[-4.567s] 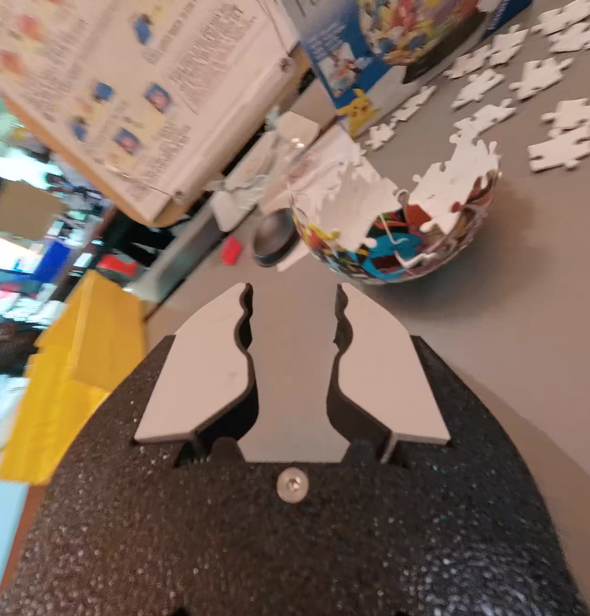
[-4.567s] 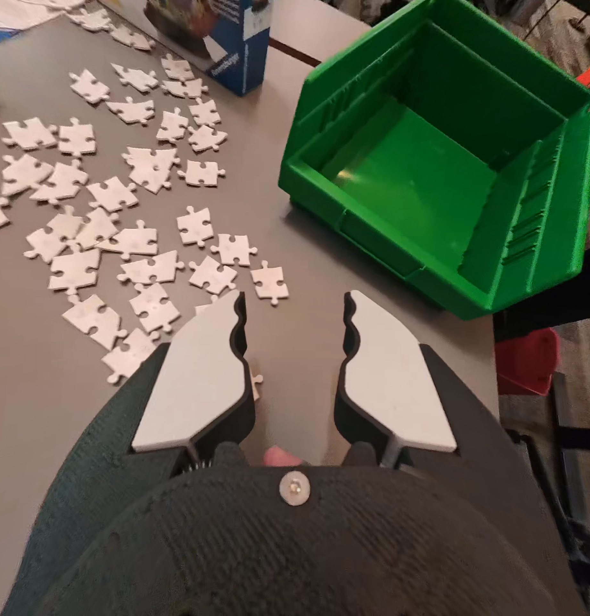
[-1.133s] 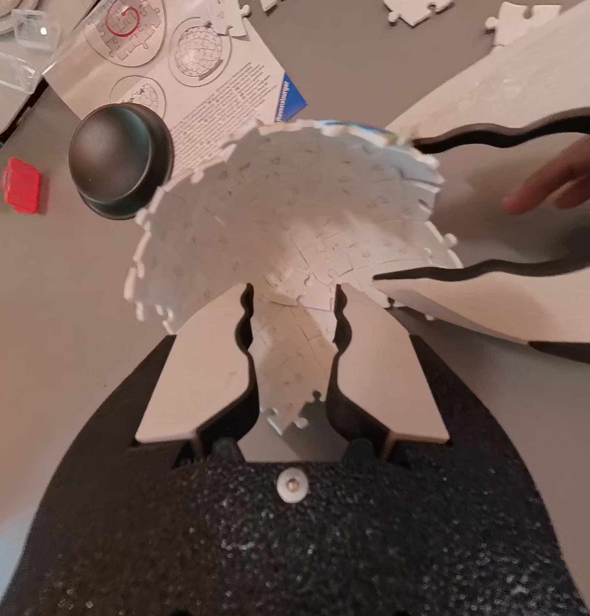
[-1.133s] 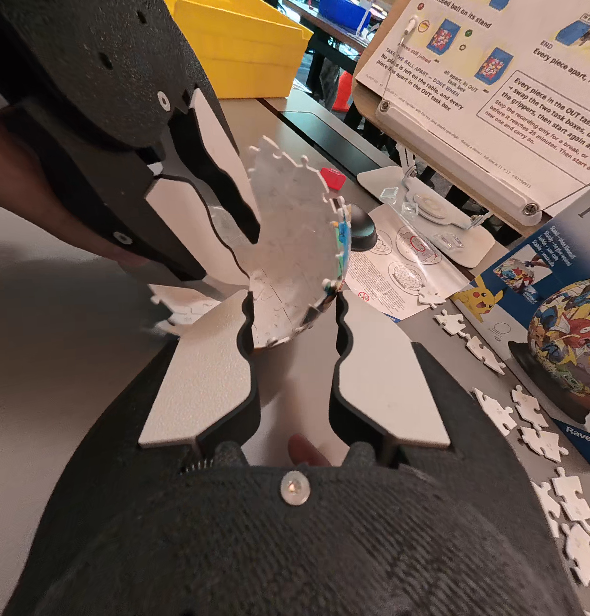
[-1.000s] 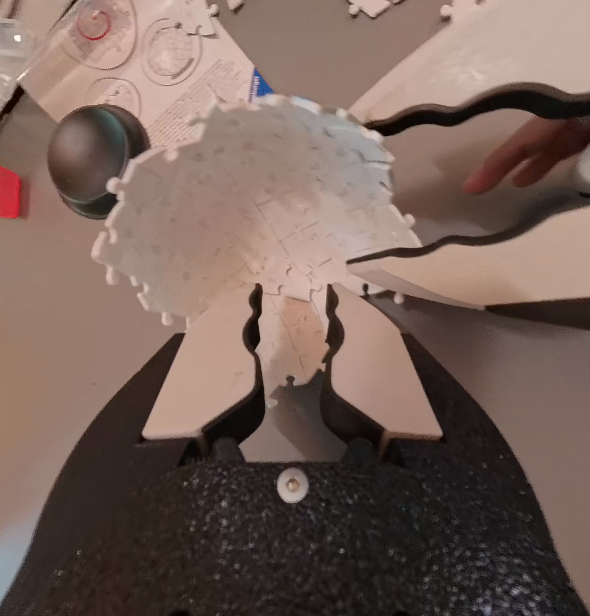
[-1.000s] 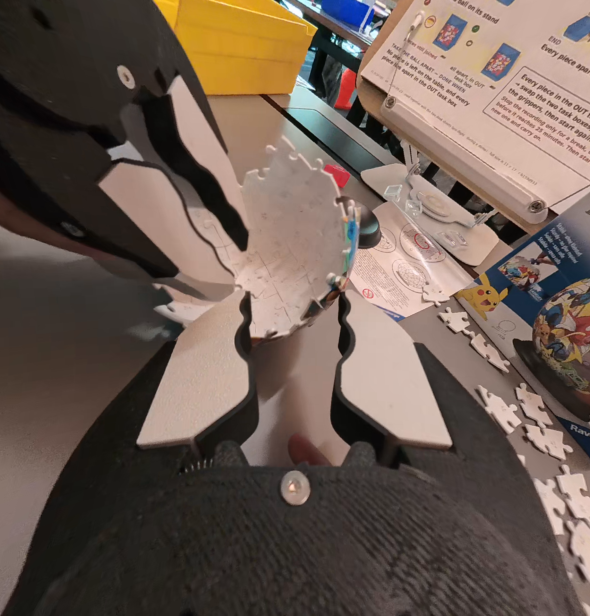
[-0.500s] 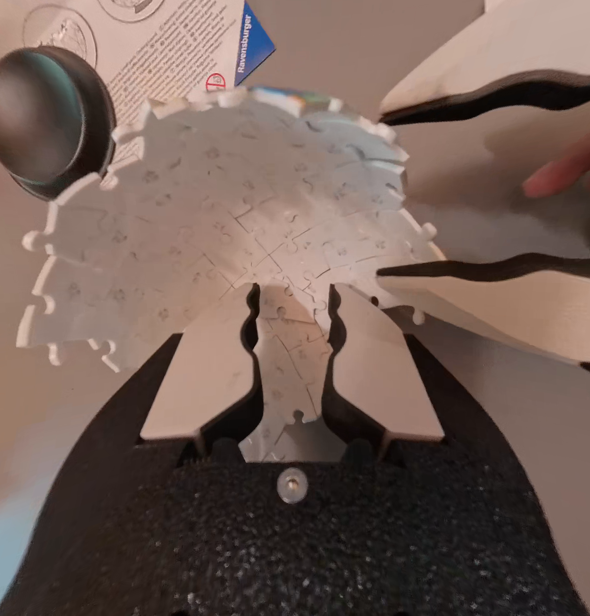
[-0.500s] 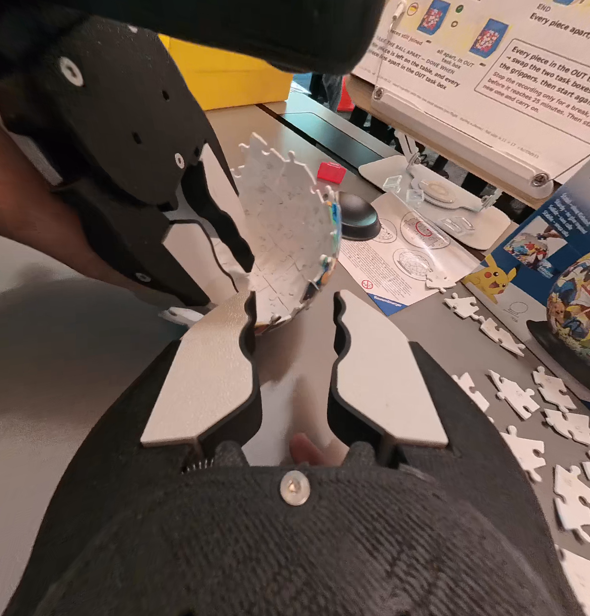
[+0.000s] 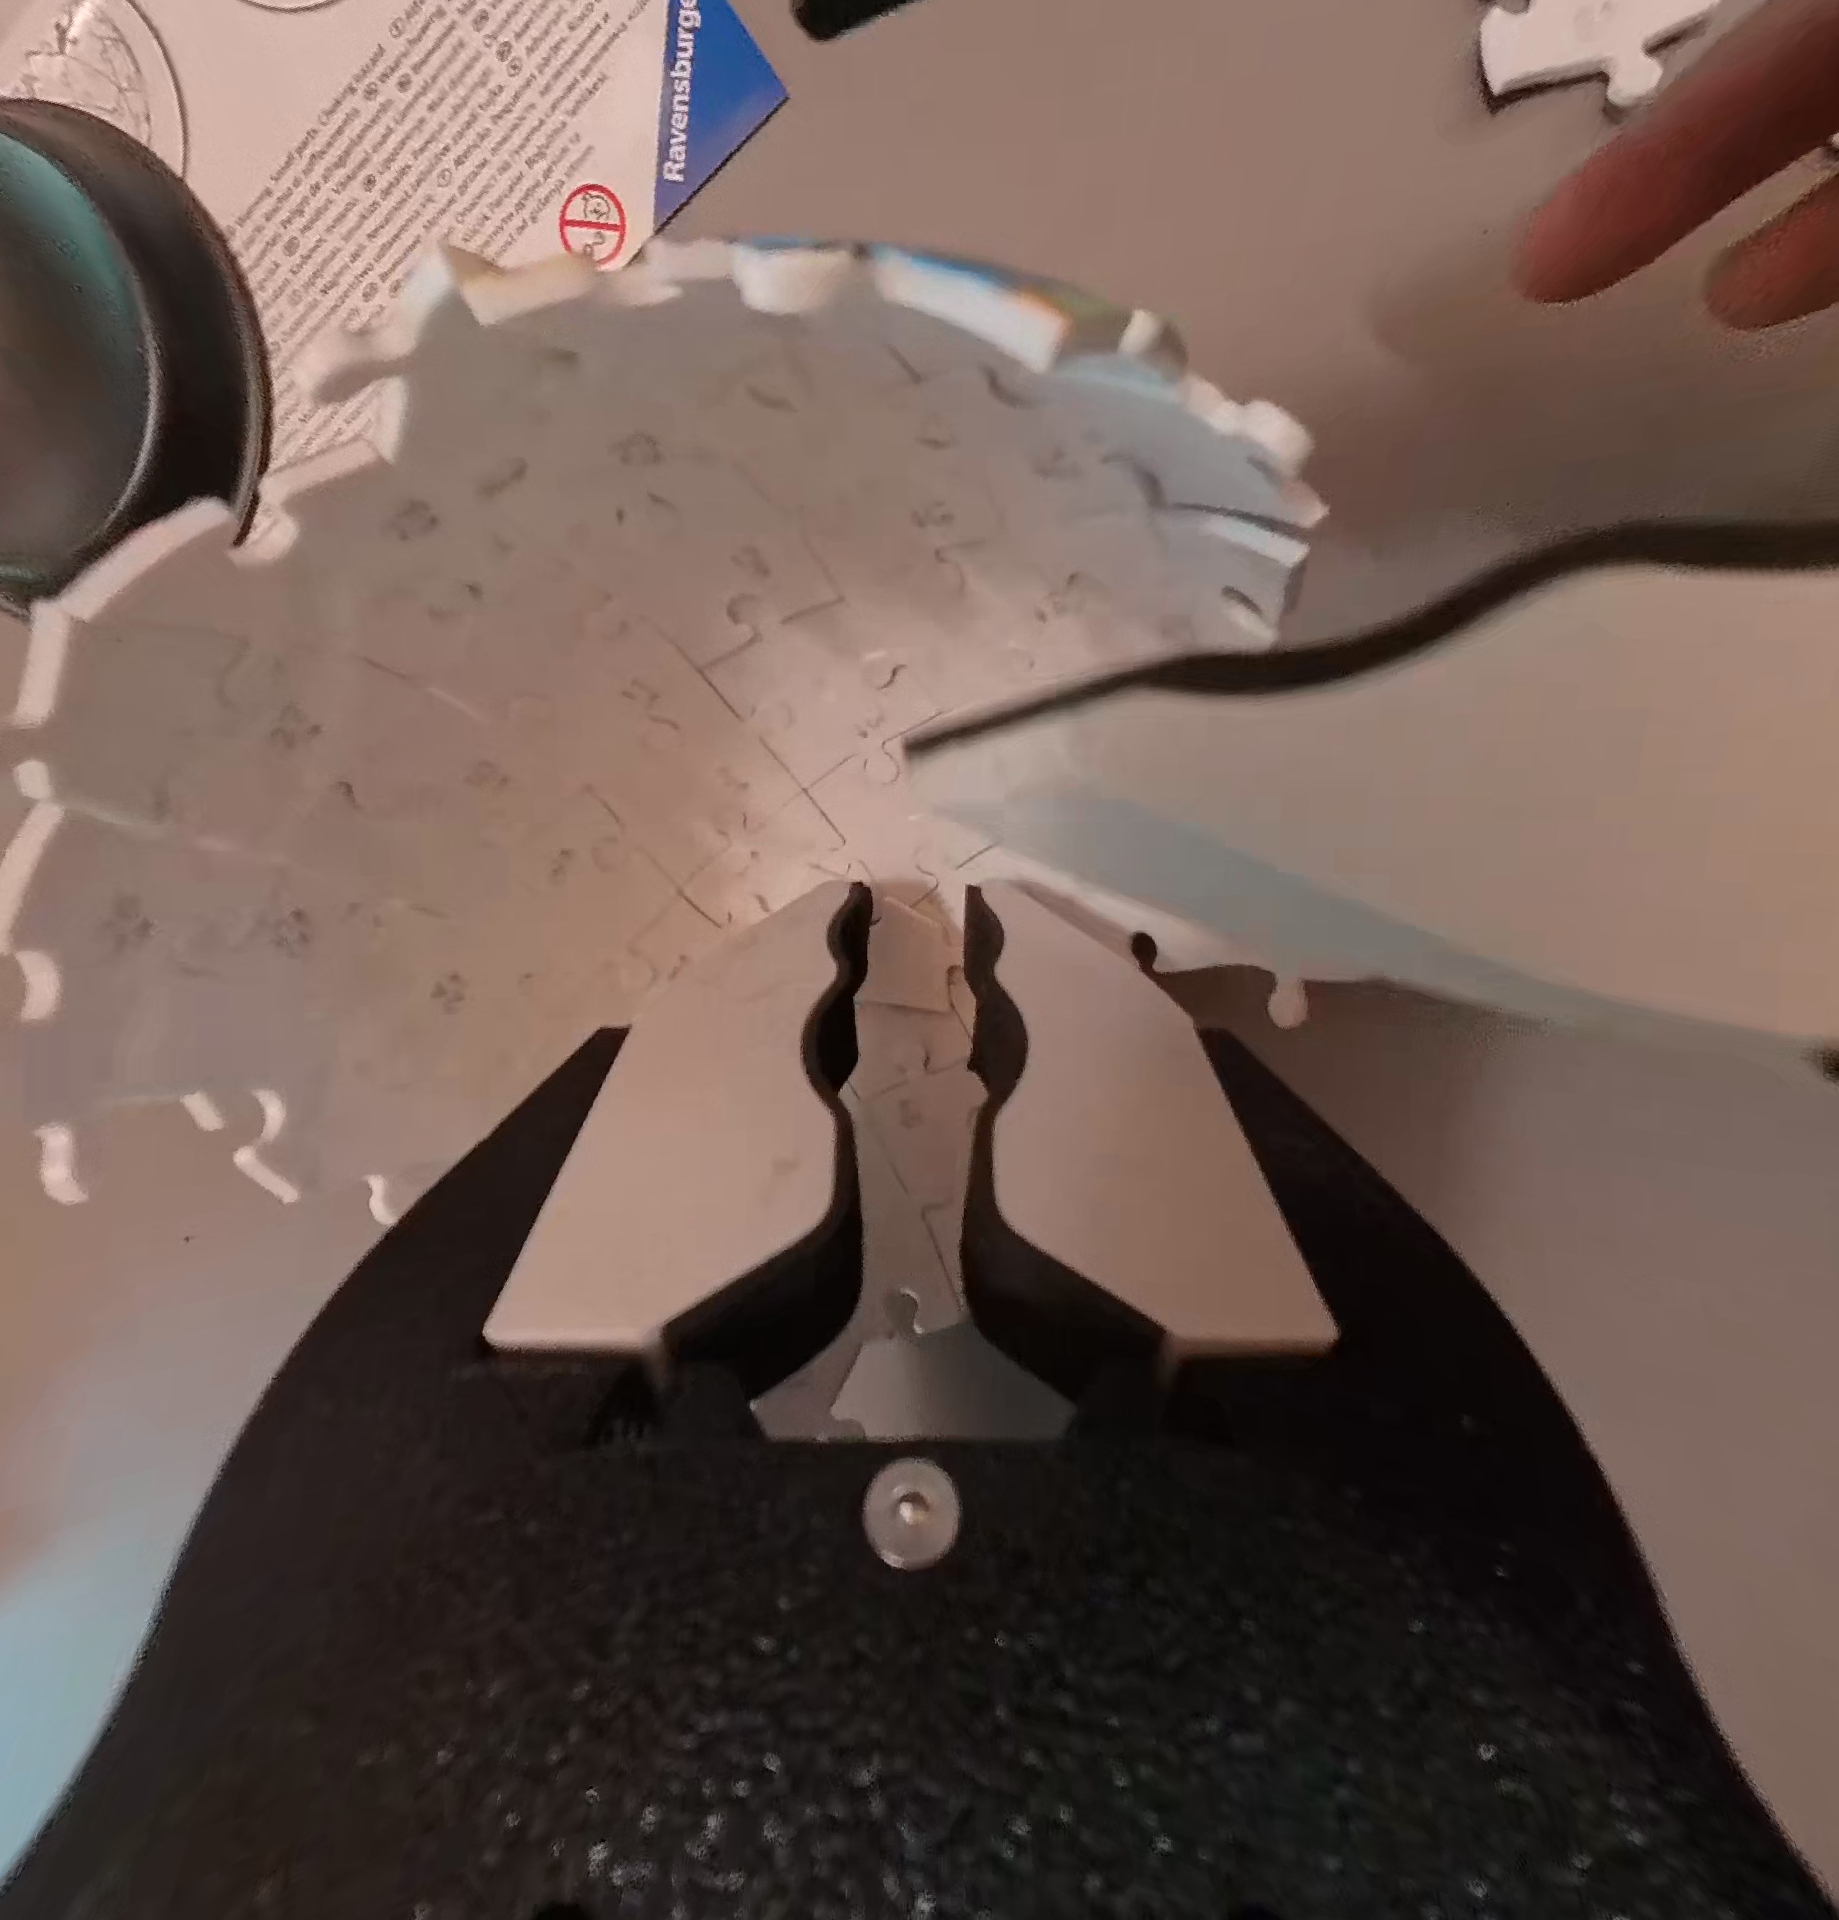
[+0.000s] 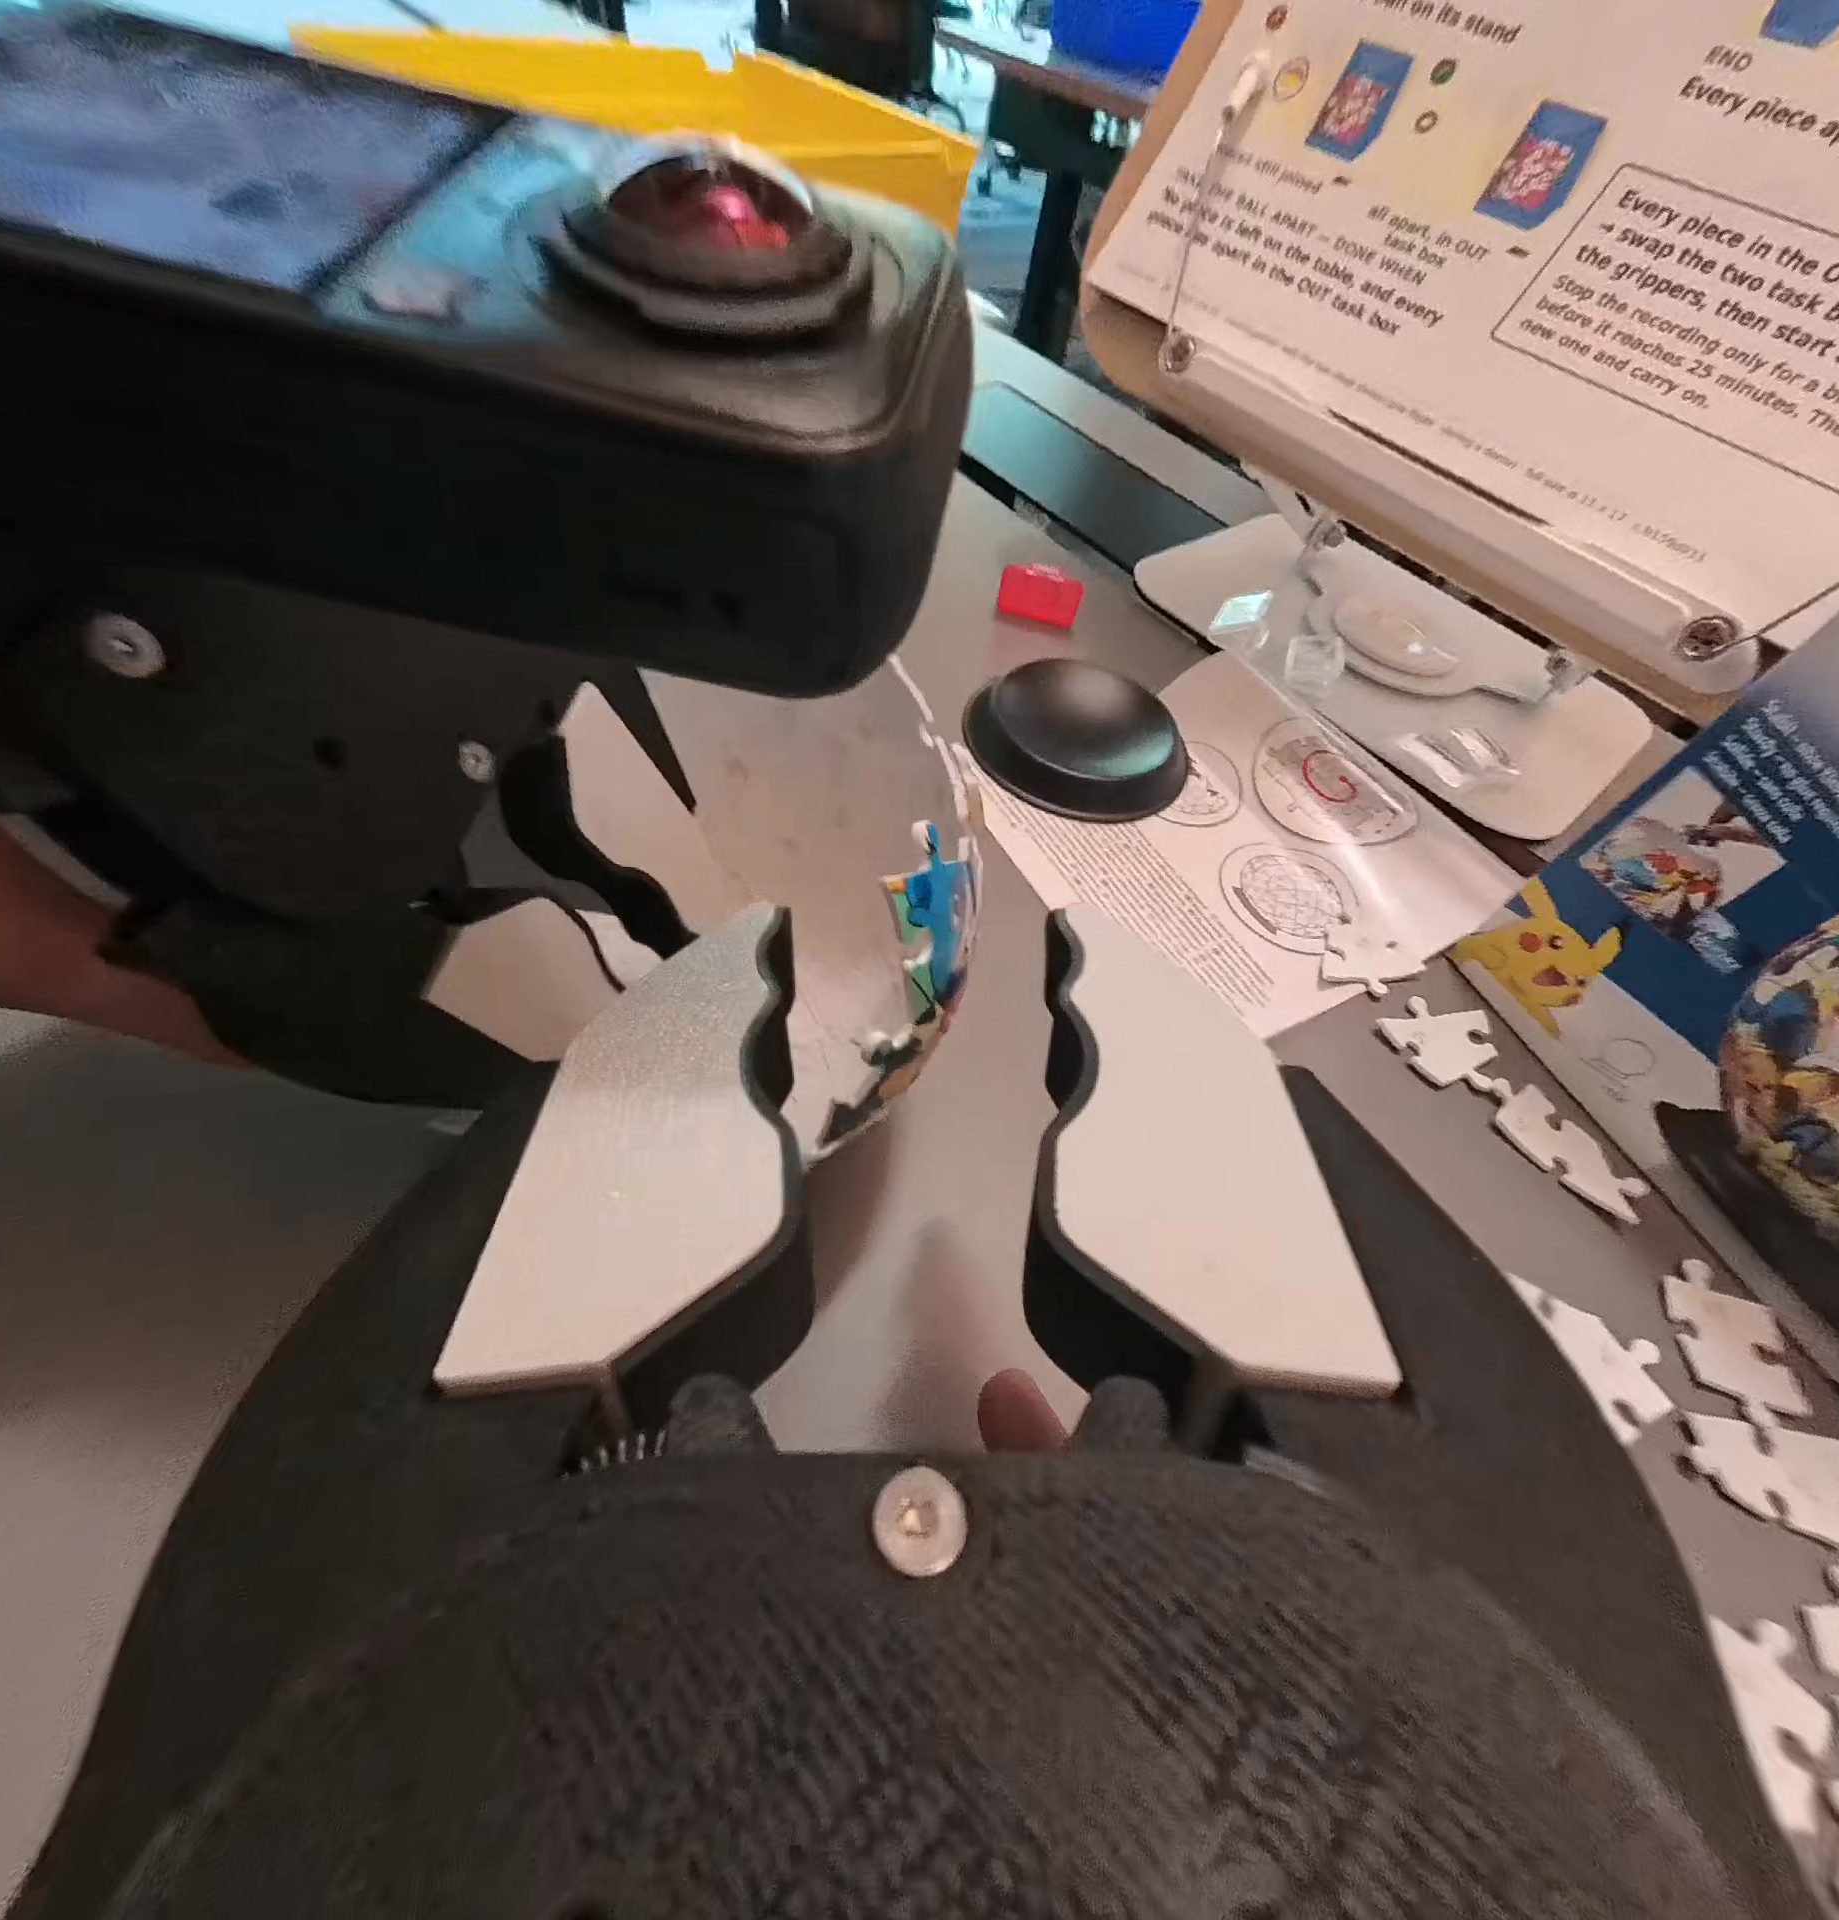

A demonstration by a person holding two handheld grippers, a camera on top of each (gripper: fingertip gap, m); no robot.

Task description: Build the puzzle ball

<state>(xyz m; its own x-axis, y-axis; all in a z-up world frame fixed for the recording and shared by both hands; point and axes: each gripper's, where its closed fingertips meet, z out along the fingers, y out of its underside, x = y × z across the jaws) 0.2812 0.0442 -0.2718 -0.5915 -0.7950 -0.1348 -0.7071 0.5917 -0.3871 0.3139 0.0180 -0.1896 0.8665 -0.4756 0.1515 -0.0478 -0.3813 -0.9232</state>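
Observation:
The half-built puzzle ball shell [image 9: 582,675] is held up on edge above the grey table, its white inside facing the left wrist camera. My left gripper [image 9: 915,904] is shut on the shell's lower rim. In the right wrist view the shell [image 10: 842,831] shows its coloured outside edge, and the left gripper [image 10: 686,873] comes in from the left. My right gripper [image 10: 915,925] is open, with the shell's near edge between its jaws, close to the left finger. One of its fingers [image 9: 1414,810] lies across the shell's inside.
A black dome stand [image 10: 1076,743] sits on a printed instruction sheet [image 10: 1154,873]. The puzzle box [image 10: 1725,935] and loose white pieces [image 10: 1725,1351] lie to the right. A red block [image 10: 1040,594], a yellow bin [image 10: 790,114] and a clipboard sign [image 10: 1517,260] stand behind. A hand [image 9: 1673,187] shows at top right. My hands' fingertips stand some 9 centimeters from each other. Both grippers' tips are roughly 25 centimeters from the red block [image 10: 1040,594].
My left gripper has closed tighter on the shell's rim and drawn the shell nearer. The shell has shifted towards the right gripper's left finger. The right gripper stays open.

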